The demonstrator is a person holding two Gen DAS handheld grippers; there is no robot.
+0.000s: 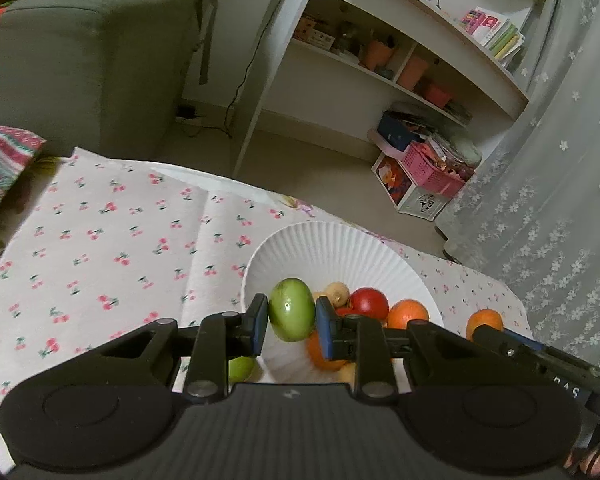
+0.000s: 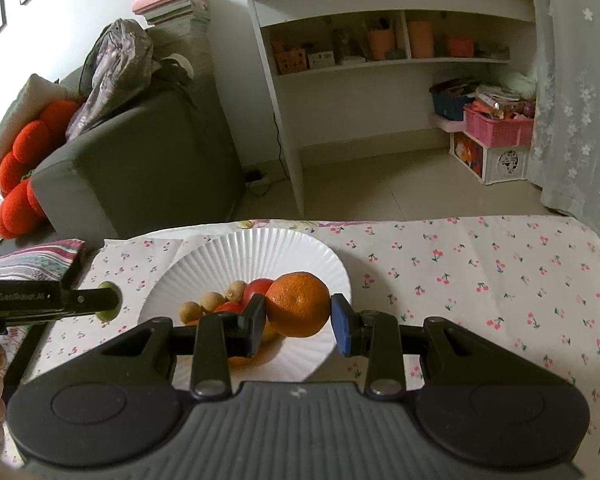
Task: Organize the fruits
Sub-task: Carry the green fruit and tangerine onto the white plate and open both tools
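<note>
- Here, left tongs [image 1: 291, 322] pinch the glossy green round fruit [image 1: 291, 309] above the white fluted paper plate [image 1: 328, 248].
- Right tongs [image 2: 298, 320] pinch the dimpled orange citrus [image 2: 298, 304] over the plate's edge.
- Lower each fruit into a free gap before releasing, since round fruits are likely to roll.

Down in the fluted white paper plate [image 1: 332, 248], one orange [image 1: 320, 354] sits mostly hidden behind the left tool [image 1: 291, 320]. Just beside the plate's near left rim, a pale green fruit [image 1: 241, 367] shows only a sliver under the tool's linkage. In the right wrist view, the plate's near rim [image 2: 300, 364] is covered by the right tool [image 2: 298, 316]. The small brown fruits [image 2: 214, 300] are too small to identify.
</note>
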